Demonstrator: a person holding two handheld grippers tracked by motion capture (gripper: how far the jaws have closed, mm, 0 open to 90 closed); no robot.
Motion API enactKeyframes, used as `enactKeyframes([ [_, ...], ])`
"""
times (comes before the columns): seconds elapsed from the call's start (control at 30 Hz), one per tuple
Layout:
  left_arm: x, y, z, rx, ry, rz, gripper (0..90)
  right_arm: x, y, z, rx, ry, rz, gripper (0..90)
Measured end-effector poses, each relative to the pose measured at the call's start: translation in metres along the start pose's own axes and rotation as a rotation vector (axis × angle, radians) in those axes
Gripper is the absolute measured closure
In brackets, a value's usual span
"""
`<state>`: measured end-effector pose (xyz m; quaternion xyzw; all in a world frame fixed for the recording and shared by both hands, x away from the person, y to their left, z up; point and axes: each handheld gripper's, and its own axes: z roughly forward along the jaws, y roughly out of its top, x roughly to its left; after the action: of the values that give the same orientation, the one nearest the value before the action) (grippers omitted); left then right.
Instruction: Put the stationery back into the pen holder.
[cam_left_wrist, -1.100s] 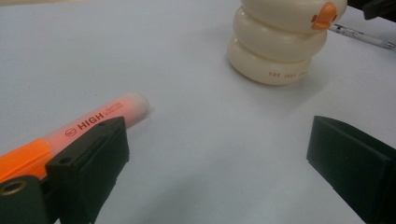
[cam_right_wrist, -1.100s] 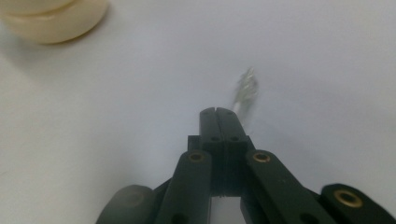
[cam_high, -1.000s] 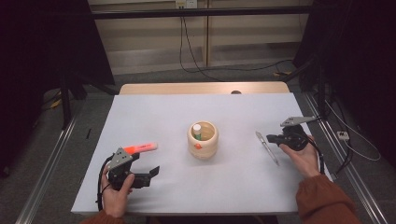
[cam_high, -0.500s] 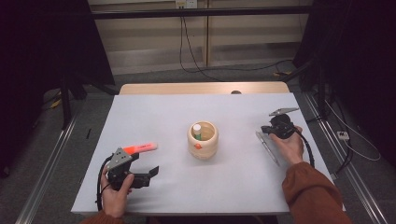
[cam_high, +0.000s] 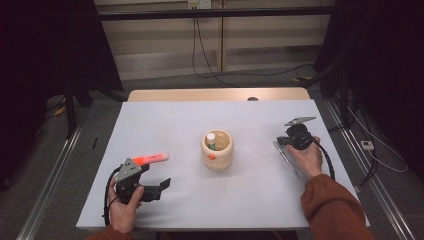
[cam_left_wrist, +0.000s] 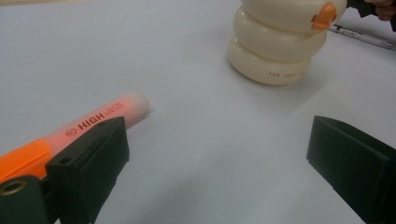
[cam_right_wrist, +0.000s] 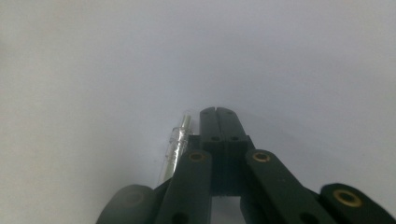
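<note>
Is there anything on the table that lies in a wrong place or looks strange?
Nothing looks spilled or broken. Two pens lie loose on the table rather than in the cream holder, which stands upright: the orange highlighter beside the open left gripper, and a clear pen beside the shut right gripper.

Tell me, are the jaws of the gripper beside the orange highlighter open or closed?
Open: the left gripper shows a wide gap between its jaws.

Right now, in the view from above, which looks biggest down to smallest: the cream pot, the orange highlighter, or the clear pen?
1. Cream pot, clearly bulkiest.
2. Clear pen and orange highlighter: unsure, since the right hand covers part of the pen and the highlighter's rear end hides behind the left claw.
</note>
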<state>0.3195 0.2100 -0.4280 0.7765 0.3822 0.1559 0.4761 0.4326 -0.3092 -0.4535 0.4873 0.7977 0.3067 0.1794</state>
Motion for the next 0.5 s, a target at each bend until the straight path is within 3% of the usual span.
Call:
enactKeyframes([
  [0.5, 0.0001, 0.0001, -0.0004, 0.002, 0.001, 0.0, 5.5, 0.0082, 0.003, 0.0036, -0.008, 0.05, -0.01, 90.0],
])
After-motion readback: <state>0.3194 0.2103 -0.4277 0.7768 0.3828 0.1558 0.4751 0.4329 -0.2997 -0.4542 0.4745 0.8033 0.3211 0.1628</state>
